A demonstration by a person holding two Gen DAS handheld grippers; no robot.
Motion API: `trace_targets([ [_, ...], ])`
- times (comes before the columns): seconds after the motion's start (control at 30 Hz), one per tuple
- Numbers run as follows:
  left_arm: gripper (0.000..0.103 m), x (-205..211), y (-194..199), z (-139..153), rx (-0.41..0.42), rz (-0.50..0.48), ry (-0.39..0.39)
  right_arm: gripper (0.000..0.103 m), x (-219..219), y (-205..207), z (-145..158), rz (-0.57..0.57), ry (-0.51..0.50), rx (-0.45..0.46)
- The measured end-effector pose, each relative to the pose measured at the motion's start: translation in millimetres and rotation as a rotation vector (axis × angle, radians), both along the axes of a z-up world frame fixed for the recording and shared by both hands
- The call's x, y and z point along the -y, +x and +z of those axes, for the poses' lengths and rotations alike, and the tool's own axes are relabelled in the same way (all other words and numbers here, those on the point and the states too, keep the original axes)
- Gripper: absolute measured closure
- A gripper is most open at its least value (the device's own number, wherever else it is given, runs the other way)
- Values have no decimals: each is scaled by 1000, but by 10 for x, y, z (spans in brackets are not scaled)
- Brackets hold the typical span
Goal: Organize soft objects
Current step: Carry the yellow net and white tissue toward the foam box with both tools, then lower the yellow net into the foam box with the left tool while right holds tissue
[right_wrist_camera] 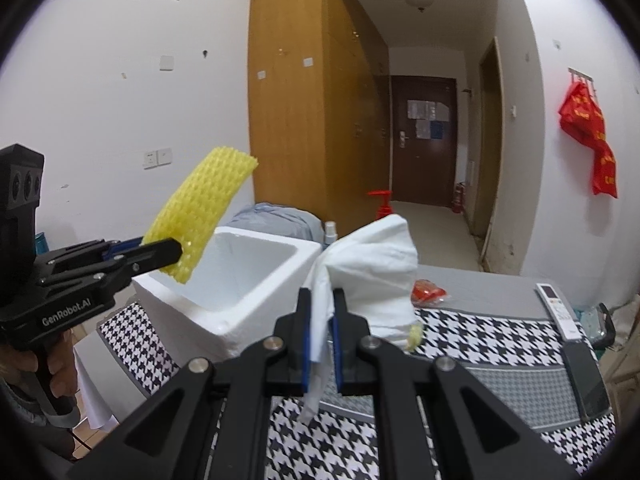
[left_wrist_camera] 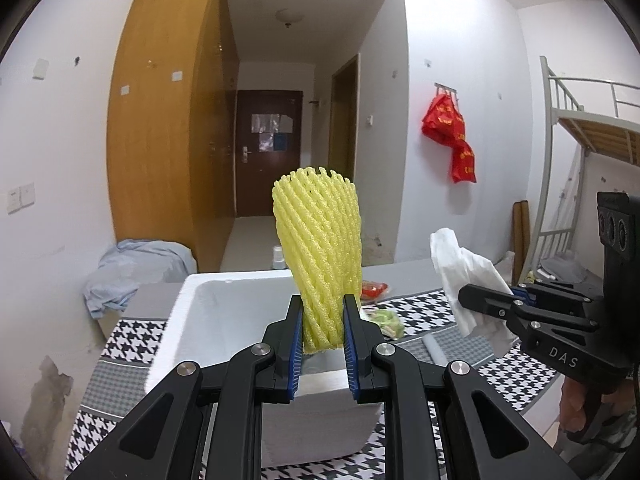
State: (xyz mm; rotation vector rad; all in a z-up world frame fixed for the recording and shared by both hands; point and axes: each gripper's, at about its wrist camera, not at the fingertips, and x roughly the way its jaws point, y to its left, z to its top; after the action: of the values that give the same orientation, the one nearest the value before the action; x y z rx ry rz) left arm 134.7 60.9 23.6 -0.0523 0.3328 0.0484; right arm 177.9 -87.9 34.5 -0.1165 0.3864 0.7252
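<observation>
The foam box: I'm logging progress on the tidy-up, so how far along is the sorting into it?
Nothing looks done yet: the visible inside of the white foam box is bare. In hand: the left gripper is shut on the yellow foam net, held above the box, and the right gripper is shut on the white cloth. Left: both still need dropping in.

- Yellow foam net sleeve (left_wrist_camera: 318,256): a ribbed mesh tube, standing upright, flaring wider toward its open top, its lower end pinched flat between the left gripper's (left_wrist_camera: 323,334) fingers.
- White cloth (right_wrist_camera: 370,276): soft and crumpled, clamped between the right gripper's (right_wrist_camera: 320,336) fingers, bunching above them, with a thin tail hanging below.
</observation>
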Motion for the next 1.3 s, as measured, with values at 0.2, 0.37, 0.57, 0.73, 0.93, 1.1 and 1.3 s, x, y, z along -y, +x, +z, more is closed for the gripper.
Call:
trace_targets([
  [0.2, 84, -126, -20, 14, 2, 29, 1, 92, -154, 14, 54, 49, 9, 9],
  [0.37, 84, -254, -15, -26, -12, 49, -11, 92, -293, -9, 80, 89, 33, 23],
  [0.57, 84, -385, 3, -40, -18, 73, -11, 92, -448, 44, 47, 110, 31, 8],
  [0.73, 84, -458, 96, -69, -31, 71, -18, 92, -534, 62, 45, 113, 24, 5],
  [0.93, 84, -515, 199, -117, -57, 79, -27, 92, -571, 91, 28, 111, 18, 4],
  [1.1, 81, -549, 280, -153, -79, 86, -30, 92, -600, 116, 4, 109, 9, -7],
  [1.3, 31, -563, 289, -175, -77, 90, -29, 92, -607, 99, 22, 98, 6, -1],
])
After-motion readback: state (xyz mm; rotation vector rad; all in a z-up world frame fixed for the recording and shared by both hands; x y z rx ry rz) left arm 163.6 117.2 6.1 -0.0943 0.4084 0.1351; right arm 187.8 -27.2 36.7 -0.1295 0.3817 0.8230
